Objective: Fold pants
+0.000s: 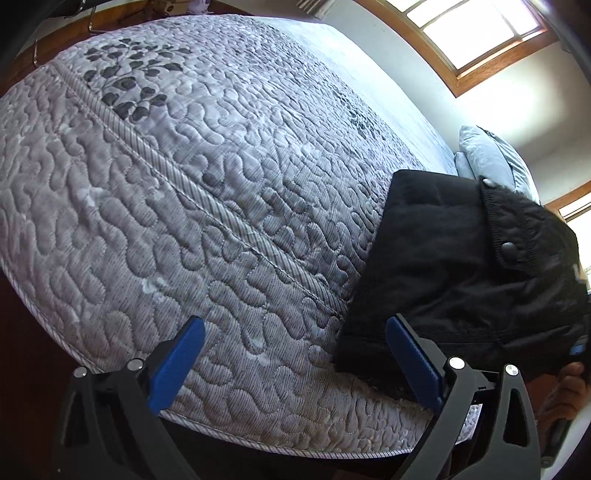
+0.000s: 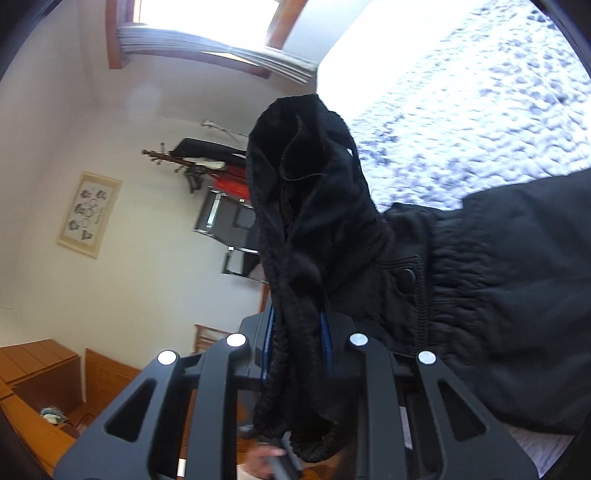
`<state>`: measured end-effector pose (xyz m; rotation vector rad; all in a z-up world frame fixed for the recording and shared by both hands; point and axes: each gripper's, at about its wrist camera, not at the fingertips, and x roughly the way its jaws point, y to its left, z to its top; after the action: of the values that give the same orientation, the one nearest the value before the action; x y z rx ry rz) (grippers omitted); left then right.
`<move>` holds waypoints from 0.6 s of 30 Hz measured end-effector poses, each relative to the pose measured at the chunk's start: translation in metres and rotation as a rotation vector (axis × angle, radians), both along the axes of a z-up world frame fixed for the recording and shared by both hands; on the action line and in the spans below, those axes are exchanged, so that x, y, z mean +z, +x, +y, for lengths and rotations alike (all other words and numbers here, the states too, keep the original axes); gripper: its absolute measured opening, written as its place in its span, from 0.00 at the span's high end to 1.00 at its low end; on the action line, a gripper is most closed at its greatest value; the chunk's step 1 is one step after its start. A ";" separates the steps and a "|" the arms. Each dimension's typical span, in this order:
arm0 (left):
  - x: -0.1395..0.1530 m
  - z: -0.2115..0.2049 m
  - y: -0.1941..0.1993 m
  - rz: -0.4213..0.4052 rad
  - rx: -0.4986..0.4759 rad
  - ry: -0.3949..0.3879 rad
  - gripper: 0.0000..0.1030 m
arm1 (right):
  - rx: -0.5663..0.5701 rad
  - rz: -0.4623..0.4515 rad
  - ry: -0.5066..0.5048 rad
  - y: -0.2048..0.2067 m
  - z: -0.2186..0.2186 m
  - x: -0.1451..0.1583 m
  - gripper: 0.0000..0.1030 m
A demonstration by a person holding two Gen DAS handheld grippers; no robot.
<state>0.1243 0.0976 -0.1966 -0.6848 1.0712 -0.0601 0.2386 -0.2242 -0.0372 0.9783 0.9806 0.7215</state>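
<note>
Bed: grey quilted mattress cover with a dark leaf print, takes up most of the left wrist view. All else placed against it.

Window, wood-framed, on the wall beyond the bed's far side. Pale blue pillows at the bed's far end, just past the pants.

Black pants: most of the garment lies flat on the bed near its front edge, toward the right. Waistband end with a snap button is raised off the mattress. In the right wrist view the elastic waistband bunches upward in a thick fold, the rest of the cloth trailing back down to the bed.

Right tool: clenched on the bunched waistband, blue pads nearly hidden by fabric on both sides. A hand shows under it, partly hidden.

Left tool: released, blue fingers spread wide, nothing between them. It hangs over the bed's front edge; its right finger sits at the pants' near corner, contact cannot be told.

Framed picture and coat rack on the wall away from the bed.
</note>
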 end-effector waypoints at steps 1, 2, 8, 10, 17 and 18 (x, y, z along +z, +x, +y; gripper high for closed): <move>0.000 0.000 -0.001 0.001 0.000 -0.002 0.04 | 0.000 -0.008 0.011 0.000 -0.001 0.007 0.81; 0.000 0.000 -0.001 0.001 -0.002 -0.005 0.04 | -0.005 -0.015 0.020 0.001 -0.003 0.014 0.81; -0.001 -0.007 -0.001 0.006 -0.019 -0.005 0.04 | -0.055 -0.040 0.014 -0.008 -0.047 0.034 0.81; -0.001 -0.012 0.001 0.007 -0.029 -0.004 0.04 | -0.079 -0.039 0.003 -0.018 -0.060 0.033 0.81; 0.001 -0.032 0.005 0.010 -0.082 0.014 0.04 | -0.182 0.000 -0.023 -0.037 -0.111 0.019 0.81; 0.002 -0.035 0.006 0.007 -0.088 0.021 0.04 | -0.198 0.007 -0.027 -0.040 -0.118 0.014 0.81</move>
<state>0.1301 0.0627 -0.1951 -0.6189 1.1074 -0.1223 0.1987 -0.3425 -0.0234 1.0384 0.8834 0.5388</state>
